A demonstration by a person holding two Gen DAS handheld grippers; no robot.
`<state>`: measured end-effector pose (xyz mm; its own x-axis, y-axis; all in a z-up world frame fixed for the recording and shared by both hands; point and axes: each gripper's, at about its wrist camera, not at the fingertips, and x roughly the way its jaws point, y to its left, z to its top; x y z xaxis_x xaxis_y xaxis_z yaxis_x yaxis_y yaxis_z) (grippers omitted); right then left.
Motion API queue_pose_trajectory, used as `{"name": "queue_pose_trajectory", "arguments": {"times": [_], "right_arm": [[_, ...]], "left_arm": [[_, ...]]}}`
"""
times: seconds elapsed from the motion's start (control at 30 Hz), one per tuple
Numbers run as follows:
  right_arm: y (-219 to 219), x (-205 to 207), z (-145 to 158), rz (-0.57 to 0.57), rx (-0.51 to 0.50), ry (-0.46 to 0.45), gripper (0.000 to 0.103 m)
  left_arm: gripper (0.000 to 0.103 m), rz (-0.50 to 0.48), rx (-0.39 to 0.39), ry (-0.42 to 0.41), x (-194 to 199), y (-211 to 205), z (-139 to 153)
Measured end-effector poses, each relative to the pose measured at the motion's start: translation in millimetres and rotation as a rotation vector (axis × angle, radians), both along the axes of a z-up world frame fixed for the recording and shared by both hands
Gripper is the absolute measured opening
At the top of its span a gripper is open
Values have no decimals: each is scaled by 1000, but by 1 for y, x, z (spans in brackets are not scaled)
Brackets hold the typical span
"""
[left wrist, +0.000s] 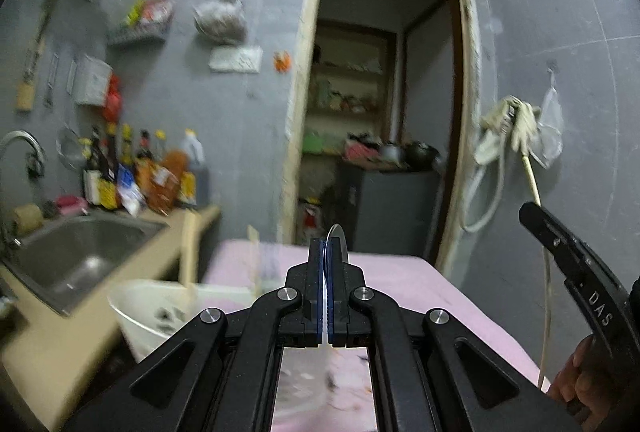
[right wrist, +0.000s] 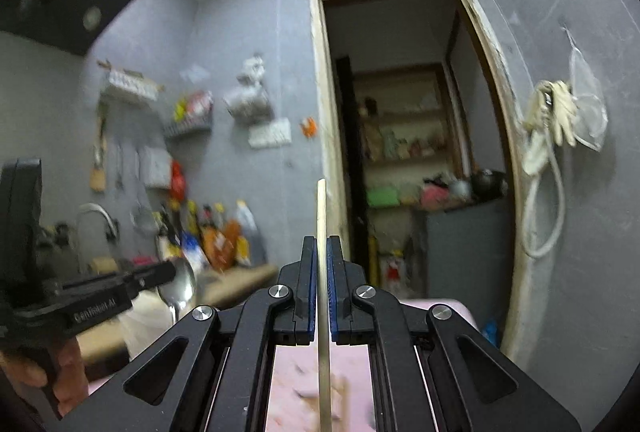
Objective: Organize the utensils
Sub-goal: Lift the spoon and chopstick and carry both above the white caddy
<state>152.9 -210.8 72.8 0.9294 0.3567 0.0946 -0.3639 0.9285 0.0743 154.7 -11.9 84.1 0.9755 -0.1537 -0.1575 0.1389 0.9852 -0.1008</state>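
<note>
Both claws loaded, mid-carry step by my read: each utensil is up off the pink table (left wrist: 420, 284) and not yet placed.

Left gripper (left wrist: 327, 252): jaws clamped on a metal spoon (left wrist: 337, 238). From its own camera the bowl shows edge-on, poking just past the fingertips. The right wrist view shows the spoon bowl beyond the left claw's tip, handle running down below it.

Right gripper (right wrist: 320, 252): jaws pinched on a pale chopstick (right wrist: 321, 216), held about upright. It sticks out well above the fingertips and runs down below the jaws toward the table.

Below and left of the left claw: white tub (left wrist: 132, 308) at the table's near edge, with what looks like a wooden utensil standing in it. Blurred, can't confirm the type. Probably the collection container.

Further left: steel sink (left wrist: 80, 256) and counter, bottles behind it. Straight ahead, well beyond: doorway.

Next move, as I judge it: bring one claw over the tub, tip the utensil handle-down inside the rim, then release. Do them one at a time; the claws sit near each other and the chopstick is long enough to clip the left claw.
</note>
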Motion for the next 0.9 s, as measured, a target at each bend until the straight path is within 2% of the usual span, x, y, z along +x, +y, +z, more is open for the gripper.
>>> {"name": "queue_pose_trajectory", "arguments": {"times": [0.17, 0.43, 0.7, 0.9], "right_arm": [[34, 7, 22, 89, 61, -91, 3], [83, 30, 50, 215, 155, -181, 3], [104, 60, 45, 283, 209, -126, 3], [108, 78, 32, 274, 208, -48, 3]], "left_arm": [[0, 90, -4, -57, -7, 38, 20], [0, 235, -56, -109, -8, 108, 38], [0, 393, -117, -127, 10, 160, 30], [0, 412, -135, -94, 22, 170, 14]]}}
